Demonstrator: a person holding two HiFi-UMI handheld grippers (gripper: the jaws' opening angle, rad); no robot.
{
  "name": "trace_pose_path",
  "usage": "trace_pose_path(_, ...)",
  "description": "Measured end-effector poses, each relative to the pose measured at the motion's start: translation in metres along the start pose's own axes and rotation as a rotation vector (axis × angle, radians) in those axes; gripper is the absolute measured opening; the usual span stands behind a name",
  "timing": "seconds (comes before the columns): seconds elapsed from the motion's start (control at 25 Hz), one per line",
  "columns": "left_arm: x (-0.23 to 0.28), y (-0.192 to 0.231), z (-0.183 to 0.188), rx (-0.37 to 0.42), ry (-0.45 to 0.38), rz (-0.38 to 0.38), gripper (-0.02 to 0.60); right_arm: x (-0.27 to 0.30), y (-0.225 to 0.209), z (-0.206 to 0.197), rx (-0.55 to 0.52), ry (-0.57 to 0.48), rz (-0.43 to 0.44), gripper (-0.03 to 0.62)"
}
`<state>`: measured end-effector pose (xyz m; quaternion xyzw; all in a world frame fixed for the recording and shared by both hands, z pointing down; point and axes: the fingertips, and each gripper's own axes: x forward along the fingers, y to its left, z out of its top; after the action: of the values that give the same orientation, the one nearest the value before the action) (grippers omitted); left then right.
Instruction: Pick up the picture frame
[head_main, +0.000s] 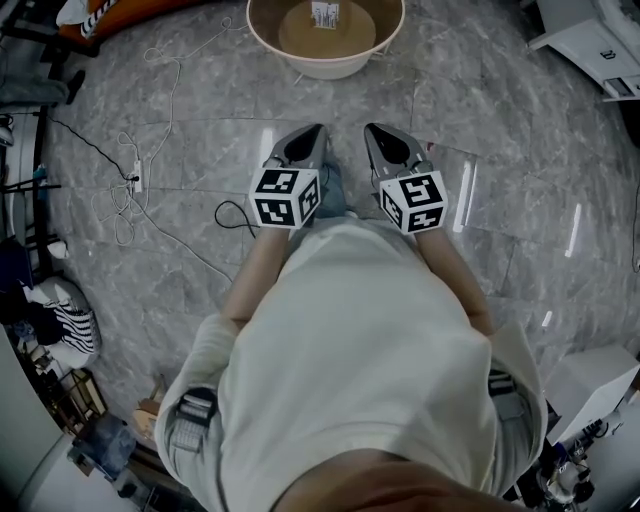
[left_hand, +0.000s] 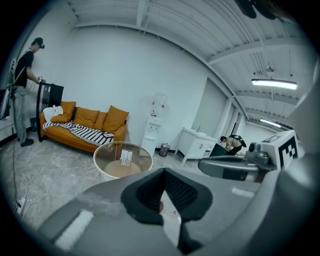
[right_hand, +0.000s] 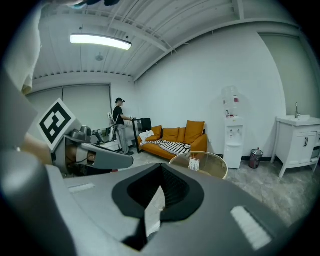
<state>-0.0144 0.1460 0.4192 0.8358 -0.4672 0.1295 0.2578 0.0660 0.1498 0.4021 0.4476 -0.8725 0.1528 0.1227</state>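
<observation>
In the head view, the left hand-held gripper (head_main: 318, 132) and the right hand-held gripper (head_main: 369, 130) sit side by side in front of the person's chest. Both point across the grey marble floor (head_main: 200, 150) toward a round glass-topped bench (head_main: 290, 58) at the top edge. The picture frame (head_main: 324, 14) stands upright near the bench's middle, well apart from both grippers.

In the left gripper view, the ribbed pads are clenched against each other with nothing between them. The bench and its frame lie ahead and a little to the left, in front of an orange sofa (left_hand: 85, 125).

In the right gripper view, this hand-held gripper is clenched and empty too. The frame shows ahead and slightly to the right, beyond the jaw tips.

This looks like the approach step, and no grasp has begun. The next move calls for closing the gap to the bench, opening one gripper's jaws, and lining them up across the frame's thin edge. The frame is small and upright, so a careless nudge would probably tip it over.
</observation>
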Motion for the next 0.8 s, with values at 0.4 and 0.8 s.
trace_pose_path(0.4,0.067,0.067,0.074,0.021,0.012,-0.033,0.001,0.099,-0.043,0.058,-0.009,0.008,-0.012,0.000)
trace_pose_path(0.8,0.122,0.140,0.123,0.019,0.039,-0.051,0.000,0.186,-0.074,0.092,-0.002,0.018,-0.061,0.000)
